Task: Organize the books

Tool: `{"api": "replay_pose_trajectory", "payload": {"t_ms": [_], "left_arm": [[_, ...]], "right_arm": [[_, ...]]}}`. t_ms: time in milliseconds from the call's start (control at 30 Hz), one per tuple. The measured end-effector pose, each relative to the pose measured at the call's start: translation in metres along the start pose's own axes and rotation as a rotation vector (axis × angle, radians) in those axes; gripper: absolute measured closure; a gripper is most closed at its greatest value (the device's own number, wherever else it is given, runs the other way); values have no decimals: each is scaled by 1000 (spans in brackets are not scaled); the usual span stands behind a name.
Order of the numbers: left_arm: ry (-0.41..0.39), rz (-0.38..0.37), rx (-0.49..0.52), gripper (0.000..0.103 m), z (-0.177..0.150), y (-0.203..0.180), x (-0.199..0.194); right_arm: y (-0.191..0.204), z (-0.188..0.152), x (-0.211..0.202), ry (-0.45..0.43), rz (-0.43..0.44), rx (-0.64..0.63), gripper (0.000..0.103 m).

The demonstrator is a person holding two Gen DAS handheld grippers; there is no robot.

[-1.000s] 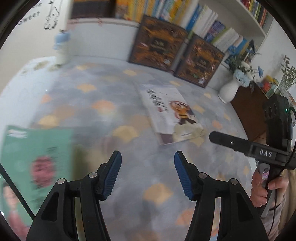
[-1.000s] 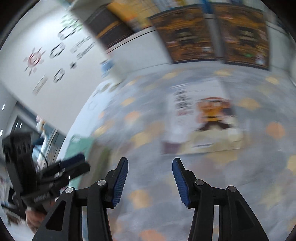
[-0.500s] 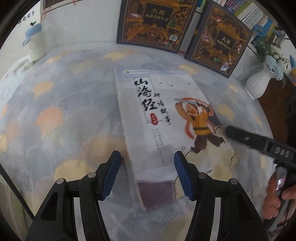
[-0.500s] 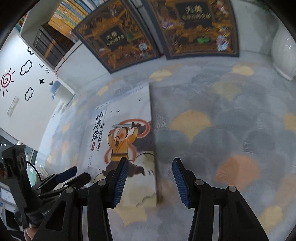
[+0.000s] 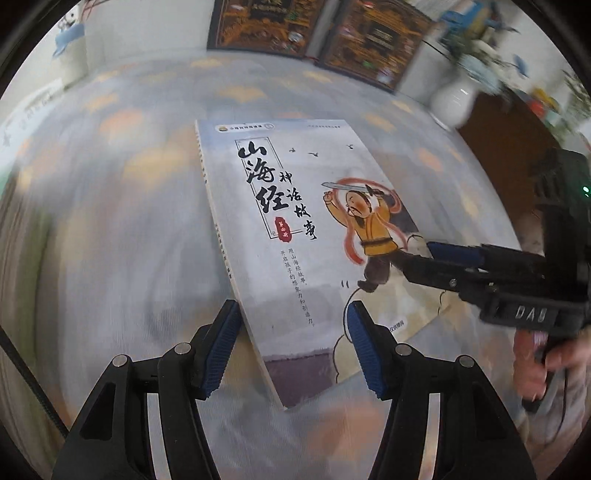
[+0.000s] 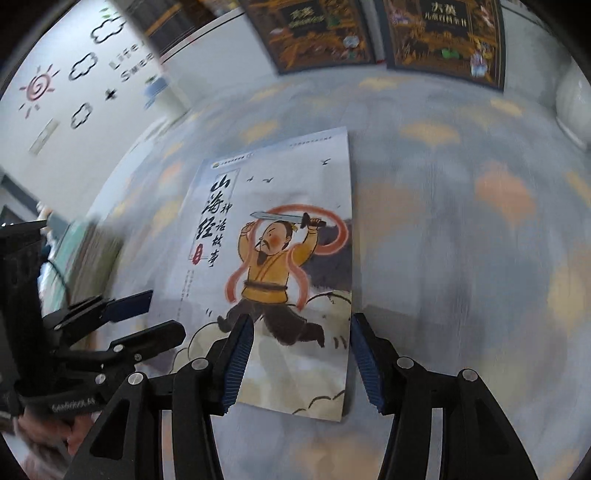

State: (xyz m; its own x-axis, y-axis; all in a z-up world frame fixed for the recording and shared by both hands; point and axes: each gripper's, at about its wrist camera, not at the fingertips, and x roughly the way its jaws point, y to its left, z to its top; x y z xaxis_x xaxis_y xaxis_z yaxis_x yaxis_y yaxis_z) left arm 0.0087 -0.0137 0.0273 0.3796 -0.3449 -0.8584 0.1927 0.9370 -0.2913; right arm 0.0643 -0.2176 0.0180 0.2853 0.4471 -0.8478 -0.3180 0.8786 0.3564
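Observation:
A thin picture book [image 5: 303, 229] with a sword-waving figure in yellow lies flat on the patterned carpet; in the right wrist view the same book [image 6: 280, 240] fills the middle. My left gripper [image 5: 293, 347] hovers open over the book's near spine corner, pads clear of it. Coming in from the right, my right gripper [image 5: 413, 254] reaches over the book's right edge. Seen from its own camera, the right gripper [image 6: 301, 354] straddles the near right corner. Its jaws are opening, and nothing is pressed between them. The left gripper [image 6: 162, 314] shows at the left.
Two dark ornate books [image 5: 266, 26] [image 5: 373, 37] lean against the white shelf base at the back. A white vase [image 5: 454, 99] and a brown cabinet [image 5: 506, 147] stand at the right. A blurred green book [image 6: 62, 258] lies far left. A hand [image 5: 535, 369] grips the right handle.
Both grippers have swung onto the picture book and come down close over it. It now fills each view. The right jaws stand slightly wider.

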Motion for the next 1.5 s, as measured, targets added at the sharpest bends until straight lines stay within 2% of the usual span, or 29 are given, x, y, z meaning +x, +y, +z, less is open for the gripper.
{"api": "replay_pose_trajectory", "payload": {"t_ms": [133,233,400,433,500,567,633,833,900,967,1000,1067,1133,1200,1300,1400,1500], "left_arm": [[22,-69,3,47,-52,-4,-25],[30,-86,18,49,-55,-4,-26],[33,-162,-16,52,-34,11,-13],[36,-182,-30,55,-30,16,-11],[37,-216,-81,73,-24,30,-7],[32,-233,-127,83,-20,43,-2],[34,-261,-146,84,-16,47,2],[19,-192,-90,82,-13,34,0],[21,-179,-96,82,-13,33,0],[23,-134,-84,81,-8,28,-1],[24,-92,-64,79,-7,22,-3],[19,-3,-19,76,-6,12,-6],[7,94,41,74,-7,3,-11],[15,95,52,71,-9,4,-13],[25,72,39,67,-13,21,-12],[28,20,36,68,-11,31,-11],[29,10,52,68,-12,32,-9]], "right_arm": [[16,-60,-19,75,82,-15,50],[13,-84,-30,93,146,-20,50],[-21,-73,-21,83,327,70,52],[-27,-71,-19,78,358,85,53],[-41,-67,-15,68,417,126,59],[-48,-58,-9,59,435,141,74],[-51,-52,-5,57,430,133,82],[-47,-35,-1,88,410,86,84],[-39,-30,-1,77,369,61,85],[-30,-31,-4,65,311,34,84],[-24,-33,-8,60,272,7,84],[-19,-34,-12,57,254,-3,86],[-19,-37,-14,63,302,18,86],[-13,-41,-15,82,339,4,86],[-8,-49,-7,148,281,-17,86],[-32,-44,0,173,378,101,86],[-50,-27,14,187,462,181,86]]}}
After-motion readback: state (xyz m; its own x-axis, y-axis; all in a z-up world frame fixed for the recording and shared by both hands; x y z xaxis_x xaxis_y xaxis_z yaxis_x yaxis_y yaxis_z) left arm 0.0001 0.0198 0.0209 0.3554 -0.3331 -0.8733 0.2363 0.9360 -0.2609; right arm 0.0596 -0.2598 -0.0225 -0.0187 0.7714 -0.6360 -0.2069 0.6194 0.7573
